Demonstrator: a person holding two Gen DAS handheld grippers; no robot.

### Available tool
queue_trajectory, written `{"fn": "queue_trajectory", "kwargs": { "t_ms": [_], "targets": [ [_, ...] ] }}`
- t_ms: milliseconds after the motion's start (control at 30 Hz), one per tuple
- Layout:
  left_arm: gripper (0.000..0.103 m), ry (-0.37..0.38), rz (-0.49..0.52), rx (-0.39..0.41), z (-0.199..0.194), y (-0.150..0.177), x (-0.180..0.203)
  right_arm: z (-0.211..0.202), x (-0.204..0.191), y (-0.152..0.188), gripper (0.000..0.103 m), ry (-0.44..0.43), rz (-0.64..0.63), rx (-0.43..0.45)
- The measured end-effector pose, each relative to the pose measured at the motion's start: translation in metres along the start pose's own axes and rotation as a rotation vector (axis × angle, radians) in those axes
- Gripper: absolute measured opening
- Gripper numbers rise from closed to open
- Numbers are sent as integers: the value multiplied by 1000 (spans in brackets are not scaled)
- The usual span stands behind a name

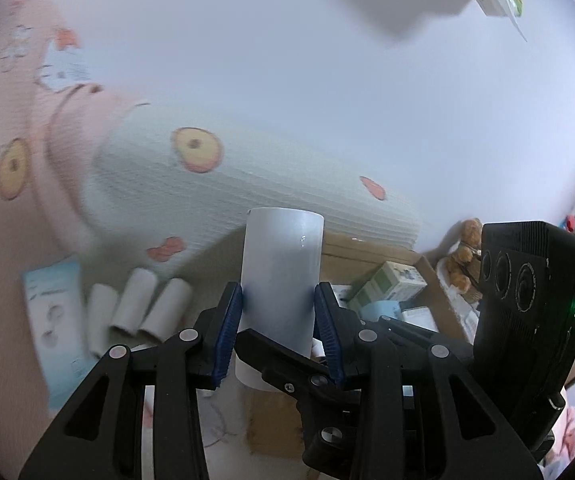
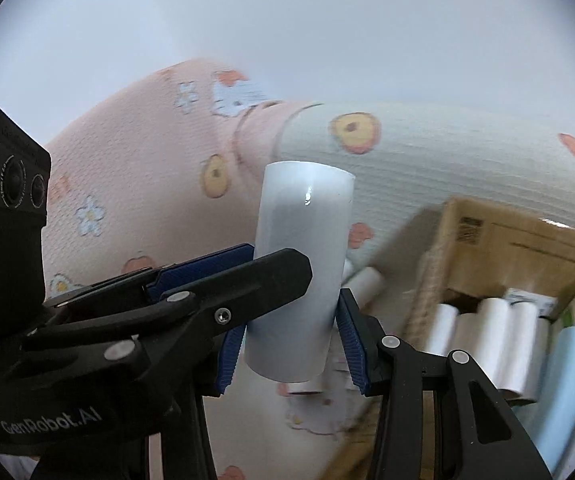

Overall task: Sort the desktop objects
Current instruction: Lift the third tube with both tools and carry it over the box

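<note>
A white glossy roll point(image 1: 281, 268) stands upright in the air, and both grippers hold it. My left gripper point(image 1: 279, 298) is shut on its lower half, blue pads pressing both sides. A black finger point(image 1: 283, 360) of the right gripper crosses in front of the roll's base, and that gripper's camera housing point(image 1: 527, 300) stands at the right. In the right wrist view the same roll point(image 2: 303, 240) sits between the pads of my right gripper point(image 2: 291, 346), which is shut on its bottom end. The left gripper's fingers point(image 2: 247, 280) reach in from the left and clamp the roll higher up.
An open cardboard box point(image 2: 487, 240) at lower right holds several white rolls point(image 2: 499, 340) and small cartons. Three small rolls point(image 1: 139, 308) and a pale blue packet point(image 1: 51, 320) lie on the bedding. Patterned pink and white pillows point(image 1: 247, 184) lean on the white wall. A teddy bear point(image 1: 463, 256) sits beside the box.
</note>
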State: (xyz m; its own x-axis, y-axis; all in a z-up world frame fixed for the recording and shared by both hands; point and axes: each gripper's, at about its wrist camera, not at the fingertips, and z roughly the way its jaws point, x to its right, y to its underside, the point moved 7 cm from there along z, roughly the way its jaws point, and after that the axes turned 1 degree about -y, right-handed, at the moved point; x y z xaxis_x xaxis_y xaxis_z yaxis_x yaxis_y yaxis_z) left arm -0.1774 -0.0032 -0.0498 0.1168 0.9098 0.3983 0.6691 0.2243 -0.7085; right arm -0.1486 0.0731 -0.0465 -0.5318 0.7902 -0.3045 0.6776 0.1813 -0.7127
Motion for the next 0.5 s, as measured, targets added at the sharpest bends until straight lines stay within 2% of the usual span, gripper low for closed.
{"fn": "queue_trajectory", "kwargs": {
  "t_ms": [300,500],
  "targets": [
    [40,60,24,-85,54,-17,44,-11,69,-15,43,87,84,-47],
    [40,55,115,-135,84,-15,71,-14,103,-15,43,139,103,-93]
  ]
}}
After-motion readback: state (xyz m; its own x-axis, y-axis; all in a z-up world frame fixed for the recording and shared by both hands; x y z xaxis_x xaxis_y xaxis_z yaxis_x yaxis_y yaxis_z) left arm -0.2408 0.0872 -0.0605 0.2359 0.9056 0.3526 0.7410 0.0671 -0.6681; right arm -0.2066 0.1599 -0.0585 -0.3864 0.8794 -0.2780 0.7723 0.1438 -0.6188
